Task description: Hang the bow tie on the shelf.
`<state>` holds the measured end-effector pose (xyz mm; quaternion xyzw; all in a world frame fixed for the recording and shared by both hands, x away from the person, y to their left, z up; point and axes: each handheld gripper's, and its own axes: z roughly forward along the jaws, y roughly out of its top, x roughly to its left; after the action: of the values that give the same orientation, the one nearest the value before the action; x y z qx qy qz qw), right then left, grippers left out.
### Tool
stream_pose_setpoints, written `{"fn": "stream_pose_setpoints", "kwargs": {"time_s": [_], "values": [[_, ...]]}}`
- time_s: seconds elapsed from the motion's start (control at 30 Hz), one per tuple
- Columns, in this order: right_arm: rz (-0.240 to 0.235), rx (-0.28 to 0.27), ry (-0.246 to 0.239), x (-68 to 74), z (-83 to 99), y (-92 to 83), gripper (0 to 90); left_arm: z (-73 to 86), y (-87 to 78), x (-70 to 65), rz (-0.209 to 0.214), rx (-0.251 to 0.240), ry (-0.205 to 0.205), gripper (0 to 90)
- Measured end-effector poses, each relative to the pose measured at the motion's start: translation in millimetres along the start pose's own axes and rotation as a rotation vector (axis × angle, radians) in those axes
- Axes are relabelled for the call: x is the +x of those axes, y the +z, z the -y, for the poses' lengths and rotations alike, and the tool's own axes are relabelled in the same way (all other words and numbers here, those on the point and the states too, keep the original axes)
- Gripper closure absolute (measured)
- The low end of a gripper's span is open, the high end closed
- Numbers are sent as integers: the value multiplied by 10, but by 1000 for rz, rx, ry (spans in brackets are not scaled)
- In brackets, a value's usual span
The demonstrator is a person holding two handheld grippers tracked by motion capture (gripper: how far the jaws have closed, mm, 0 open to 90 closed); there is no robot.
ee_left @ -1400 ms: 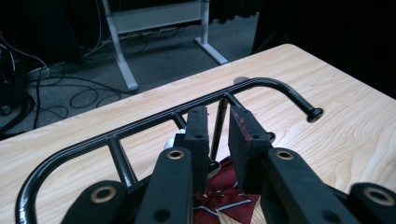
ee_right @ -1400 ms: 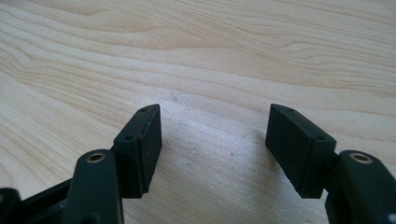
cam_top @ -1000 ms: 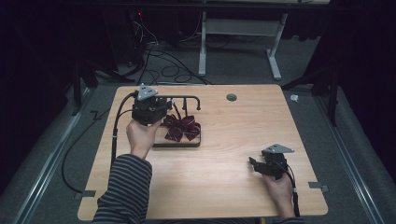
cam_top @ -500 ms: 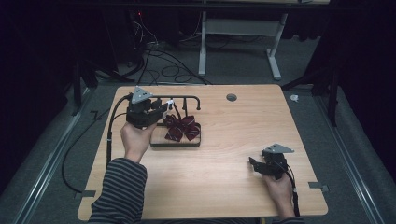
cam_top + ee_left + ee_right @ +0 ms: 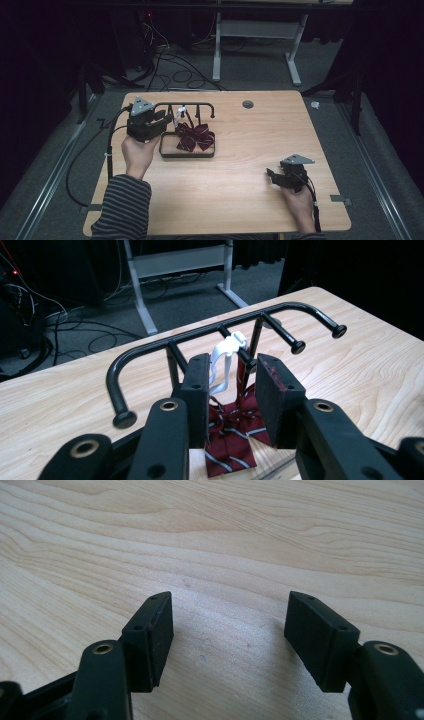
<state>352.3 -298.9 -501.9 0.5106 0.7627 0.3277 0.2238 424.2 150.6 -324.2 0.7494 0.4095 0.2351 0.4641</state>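
Left gripper at the hook rack, right gripper parked on bare wood.

At the left of the light wooden table, the left gripper sits level beside the black metal hook rack; its jaws have just been opening and stand part spread, pinching nothing. Beyond them, a white plastic clip hangs on a peg, with the dark red striped bow tie lying below in the rack's base frame. Far right, the right gripper rests with jaws spread wide over bare tabletop.
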Motion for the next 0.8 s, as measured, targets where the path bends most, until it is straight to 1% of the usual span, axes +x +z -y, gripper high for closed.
{"fn": "stream_pose_setpoints", "kwargs": {"time_s": [0.2,0.3,0.33,0.5,0.63,0.8], "values": [[0,0,1,0,0,0,376,58,-112,50,-7,-6,-14,666],[0,0,0,0,0,0,376,79,-142,65,-8,-8,-19,662],[1,0,-2,0,0,1,376,102,-172,80,-10,-10,-26,659],[1,-1,-2,1,0,1,376,164,-235,116,-18,-10,-34,650],[1,-1,-2,1,0,1,376,208,-288,136,-13,-16,-48,647],[2,1,0,4,-1,0,376,237,-358,134,-15,-21,-44,643]]}}
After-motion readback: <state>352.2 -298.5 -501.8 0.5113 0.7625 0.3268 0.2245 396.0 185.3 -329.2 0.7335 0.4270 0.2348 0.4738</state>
